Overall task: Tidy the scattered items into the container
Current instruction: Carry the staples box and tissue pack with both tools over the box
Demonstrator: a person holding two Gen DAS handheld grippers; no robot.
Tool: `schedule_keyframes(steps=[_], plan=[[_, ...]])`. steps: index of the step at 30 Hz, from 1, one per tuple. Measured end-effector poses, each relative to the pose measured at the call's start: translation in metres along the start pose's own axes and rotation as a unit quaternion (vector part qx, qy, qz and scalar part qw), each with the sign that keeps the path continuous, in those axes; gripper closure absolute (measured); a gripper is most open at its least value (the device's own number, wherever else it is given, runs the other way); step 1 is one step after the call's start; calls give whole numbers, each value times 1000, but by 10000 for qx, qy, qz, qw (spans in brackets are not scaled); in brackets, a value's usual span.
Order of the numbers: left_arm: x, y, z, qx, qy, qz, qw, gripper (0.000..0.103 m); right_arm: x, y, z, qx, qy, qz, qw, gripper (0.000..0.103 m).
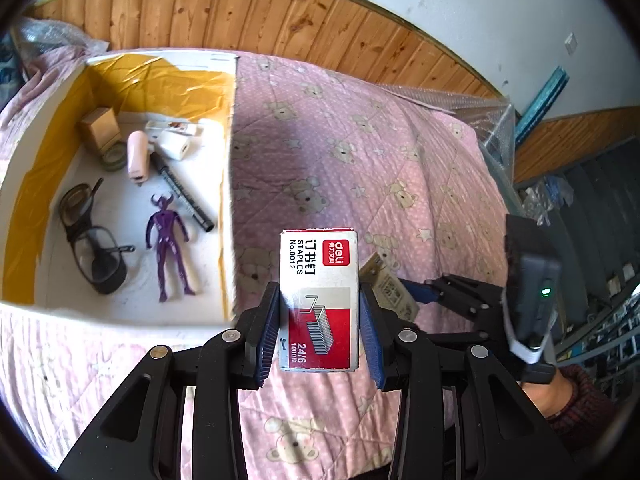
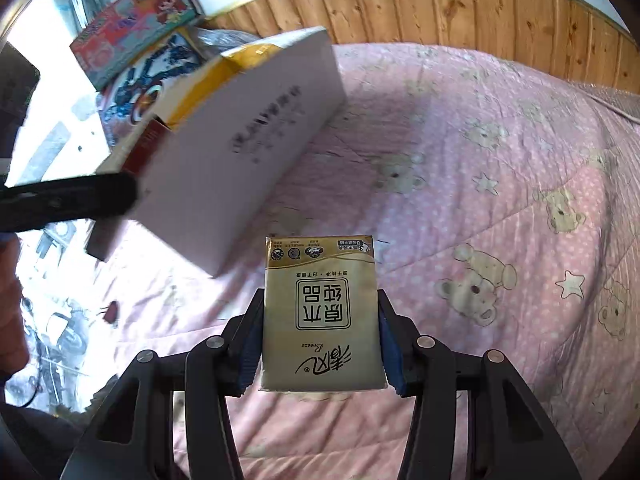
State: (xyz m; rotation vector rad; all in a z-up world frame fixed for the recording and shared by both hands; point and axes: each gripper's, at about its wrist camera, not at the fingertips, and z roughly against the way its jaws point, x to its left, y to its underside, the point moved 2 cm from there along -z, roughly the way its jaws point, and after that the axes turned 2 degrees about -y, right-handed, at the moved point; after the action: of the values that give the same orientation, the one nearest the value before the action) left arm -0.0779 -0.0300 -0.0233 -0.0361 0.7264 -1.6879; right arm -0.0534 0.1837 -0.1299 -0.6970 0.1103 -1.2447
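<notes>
Two items, the staple box pinched in the left claw and the tissue pack pinched in the right claw, are to be carried fully past the container wall before release

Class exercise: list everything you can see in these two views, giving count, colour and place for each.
Container: one, white with yellow lining, on the quilt.
Inside it: purple figure, black marker, dark glasses, pink cylinder, brown box, white roll.
Quilt: one, pink with bears.
Staples box: one, red and white, in left hand-held gripper.
Tissue pack: one, gold, in right hand-held gripper.
Sleeve: one, dark red, lower right.
</notes>
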Motion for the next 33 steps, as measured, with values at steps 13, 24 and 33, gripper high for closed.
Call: schedule_keyframes(steps=[13, 24, 33], plan=[[40, 13, 33, -266, 107, 541, 9981, 64, 63, -34, 32, -229, -387, 695, 9966, 51], [70, -6, 57, -619, 155, 827, 9945, 64, 101, -67, 35, -296, -610, 1034, 9923, 51], [112, -19, 59, -730, -2, 1275, 9891, 64, 117, -100, 25, -281, -636, 1341, 9885, 51]])
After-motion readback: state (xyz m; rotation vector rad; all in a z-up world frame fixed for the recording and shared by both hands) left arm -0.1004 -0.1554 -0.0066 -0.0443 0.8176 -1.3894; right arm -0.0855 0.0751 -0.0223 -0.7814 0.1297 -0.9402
